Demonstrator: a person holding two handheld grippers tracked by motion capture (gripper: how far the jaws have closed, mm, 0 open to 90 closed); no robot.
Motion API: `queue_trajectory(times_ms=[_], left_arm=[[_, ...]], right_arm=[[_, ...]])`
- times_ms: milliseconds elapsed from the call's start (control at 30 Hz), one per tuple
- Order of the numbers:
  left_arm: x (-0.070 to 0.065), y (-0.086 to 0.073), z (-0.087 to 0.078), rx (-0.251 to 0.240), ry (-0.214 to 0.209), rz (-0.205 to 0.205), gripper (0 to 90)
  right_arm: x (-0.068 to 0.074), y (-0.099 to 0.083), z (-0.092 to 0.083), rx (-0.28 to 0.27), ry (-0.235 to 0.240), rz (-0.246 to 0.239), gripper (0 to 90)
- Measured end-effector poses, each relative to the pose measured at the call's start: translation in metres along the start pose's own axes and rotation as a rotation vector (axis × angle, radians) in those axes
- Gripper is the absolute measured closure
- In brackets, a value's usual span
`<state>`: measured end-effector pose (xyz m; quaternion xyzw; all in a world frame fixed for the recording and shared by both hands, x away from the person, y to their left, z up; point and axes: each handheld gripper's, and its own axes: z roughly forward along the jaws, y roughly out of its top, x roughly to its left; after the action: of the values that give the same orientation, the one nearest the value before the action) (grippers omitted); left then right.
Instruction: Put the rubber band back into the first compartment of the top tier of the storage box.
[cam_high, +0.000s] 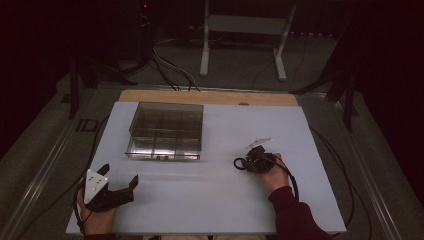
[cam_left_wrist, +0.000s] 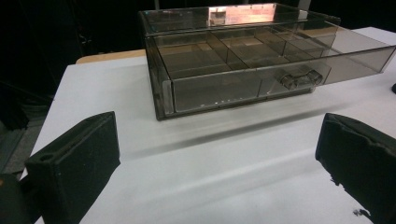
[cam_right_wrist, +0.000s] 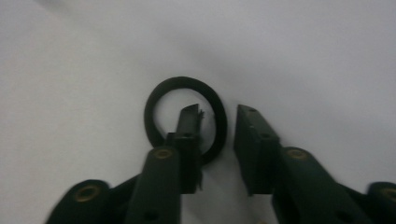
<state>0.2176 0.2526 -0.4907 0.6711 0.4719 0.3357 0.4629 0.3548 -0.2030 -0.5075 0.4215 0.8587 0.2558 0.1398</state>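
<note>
A: Starting on the left: the left tongs (cam_high: 122, 186) rest low on the white table (cam_high: 210, 200), jaws spread wide, nothing between them.

B: And straight ahead of those jaws, well apart from them, sits the clear box (cam_left_wrist: 243, 70), its drawer pulled a little way out toward them. The compartments look empty from here.

A: Over to the right tongs (cam_right_wrist: 217, 123) now. Jaws narrowed but not closed, and look where they sit: one jaw inside the black ring (cam_right_wrist: 187, 119), the other just outside it, the band running through the gap.

B: So the ring (cam_high: 240, 163) lies flat on the table at the tips, straddled, not yet gripped as far as I can tell.

A: What's the danger?

B: I'd judge it's a thin, flat band. Close too high and the jaws could meet above it and come up empty.

A: Or push down too hard?

B: Then the ring may skid or flip away. Lift on a shallow pinch and it could swing and drop before getting anywhere near that drawer.
</note>
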Motion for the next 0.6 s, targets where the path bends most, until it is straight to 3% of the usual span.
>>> queue_trajectory(times_ms=[133, 300, 600], left_arm=[[0.0, 0.0, 0.0, 0.001, -0.002, 0.002, 0.6], [0.0, 0.0, 0.0, 0.001, -0.001, -0.001, 0.6], [-0.001, 0.0, 0.001, 0.005, -0.004, 0.001, 0.6]], right_arm=[[0.004, 0.001, 0.0, 0.014, 0.0, -0.011, 86.6], [0.003, 0.003, -0.001, 0.025, 0.0, -0.009, 88.0], [0.002, 0.007, -0.025, -0.053, 0.015, 0.031, 88.1]])
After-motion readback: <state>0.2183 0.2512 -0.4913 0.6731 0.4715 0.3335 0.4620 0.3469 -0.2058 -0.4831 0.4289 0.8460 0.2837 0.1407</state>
